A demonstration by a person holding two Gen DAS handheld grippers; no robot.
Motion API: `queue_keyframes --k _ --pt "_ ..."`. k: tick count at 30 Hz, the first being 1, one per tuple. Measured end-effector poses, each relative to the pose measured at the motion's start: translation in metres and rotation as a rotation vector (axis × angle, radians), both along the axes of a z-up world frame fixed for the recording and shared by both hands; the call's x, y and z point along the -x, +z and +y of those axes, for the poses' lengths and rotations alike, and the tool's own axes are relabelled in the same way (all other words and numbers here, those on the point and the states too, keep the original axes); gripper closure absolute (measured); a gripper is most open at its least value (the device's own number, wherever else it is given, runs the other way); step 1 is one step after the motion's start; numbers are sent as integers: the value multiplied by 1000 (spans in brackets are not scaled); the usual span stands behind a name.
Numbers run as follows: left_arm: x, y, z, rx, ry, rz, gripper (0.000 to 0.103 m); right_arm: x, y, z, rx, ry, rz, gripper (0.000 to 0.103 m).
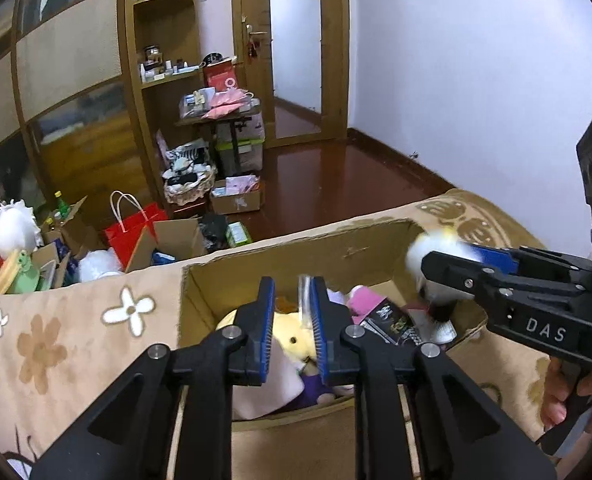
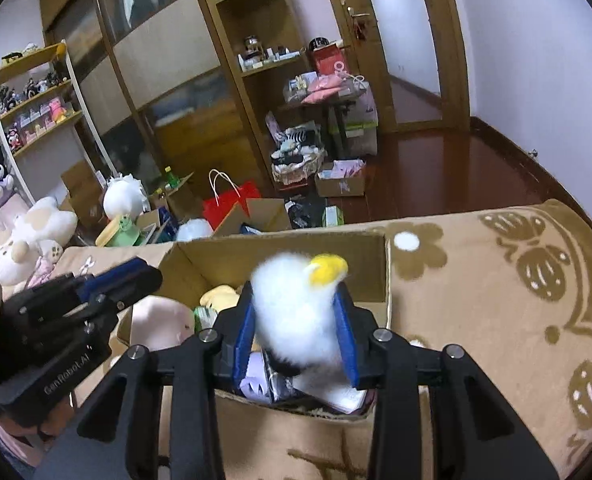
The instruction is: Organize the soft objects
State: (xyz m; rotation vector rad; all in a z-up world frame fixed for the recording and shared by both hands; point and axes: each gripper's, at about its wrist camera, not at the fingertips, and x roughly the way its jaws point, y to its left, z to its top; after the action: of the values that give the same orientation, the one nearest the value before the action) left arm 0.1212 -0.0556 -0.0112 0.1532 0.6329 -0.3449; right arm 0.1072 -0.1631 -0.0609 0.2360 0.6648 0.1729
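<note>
An open cardboard box (image 1: 296,240) stands on a beige flowered blanket (image 1: 56,340). Inside lie a yellow plush (image 1: 292,336), pink items (image 1: 363,300) and a dark packet (image 1: 391,320). My left gripper (image 1: 293,292) hangs over the box's middle, its blue pads a narrow gap apart; a thin pale blurred streak runs along the right pad. My right gripper (image 2: 294,300) is over the box's right part, with a fluffy white plush with a yellow tip (image 2: 292,312) filling the space between its pads. That plush is blurred. It also shows as the white plush (image 1: 419,252) in the left wrist view.
A hand (image 1: 555,392) holds the right gripper's handle. Past the bed the floor holds a red paper bag (image 1: 136,232), open cartons and a basket (image 1: 188,188). Several plush toys (image 2: 36,232) and a toy shelf (image 2: 36,100) are on the left. A wardrobe and a door stand behind.
</note>
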Motion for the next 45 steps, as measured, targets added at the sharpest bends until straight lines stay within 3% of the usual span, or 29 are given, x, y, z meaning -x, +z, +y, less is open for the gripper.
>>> queue_keyframes --k 3,7,9,10,12,15,19,21,23,31,45 --pt "2 3 5 1 11 14 84 4 0 0 -4 -4 3 49" --pt "9 11 15 22 29 36 81 14 10 0 7 -12 -11 45" --pt "17 18 19 14 38 22 75 24 17 -1 10 -24 -30 29" --pt "23 21 21 5 43 5 72 28 20 0 13 -29 -39 26" --pt "34 27 25 -10 42 -21 51 38 27 -1 20 -41 -59 20" --pt "50 36 32 -3 35 -55 36 52 37 -1 30 -49 -84 10" --pt "73 47 36 -23 41 -95 23 73 46 1 51 -61 -110 0" --pt "86 54 40 -14 52 -130 9 86 50 2 55 -71 -130 0" --pt "99 60 43 1 57 -162 2 96 54 3 57 -76 -144 0" --pt "127 66 58 28 110 -202 1 131 57 -3 72 -103 -209 0" --pt "144 41 59 -16 123 -219 1 165 48 -6 86 -150 -257 0"
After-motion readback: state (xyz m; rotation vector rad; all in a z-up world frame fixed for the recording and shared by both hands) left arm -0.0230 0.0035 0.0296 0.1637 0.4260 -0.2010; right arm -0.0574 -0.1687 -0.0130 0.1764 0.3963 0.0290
